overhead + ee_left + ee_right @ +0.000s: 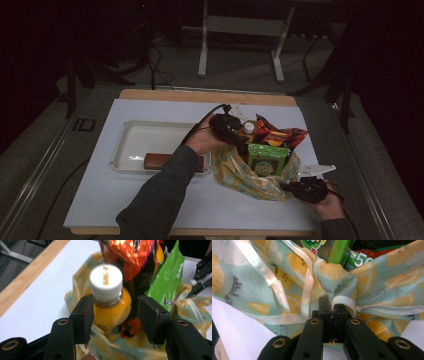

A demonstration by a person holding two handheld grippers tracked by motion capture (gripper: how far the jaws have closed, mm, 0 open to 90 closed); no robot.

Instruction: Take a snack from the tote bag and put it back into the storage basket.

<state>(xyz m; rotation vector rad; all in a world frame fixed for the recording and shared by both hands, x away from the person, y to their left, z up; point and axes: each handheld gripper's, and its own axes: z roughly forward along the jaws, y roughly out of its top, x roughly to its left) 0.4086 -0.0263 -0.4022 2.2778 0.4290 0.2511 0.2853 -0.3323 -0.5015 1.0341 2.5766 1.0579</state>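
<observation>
Left to right across the desk, which is covered by a pale sheet: a white tray lies toward the left edge, a brown bar resting along its near rim. At centre, the left hand-held gripper has its jaws spread on either side of the orange bottle with a white cap; one pad lies close against the shoulder, the other stands clear, so the bottle appears just set down upright inside the lemon-print bag. A red snack packet and a green packet already stand in the bag. At the right, the right hand-held gripper is pressed together on the bag's white-edged rim, holding the mouth open. Packing seems well advanced; the bar remains outside. The room beyond is dark, with grey flooring and a metal frame.
</observation>
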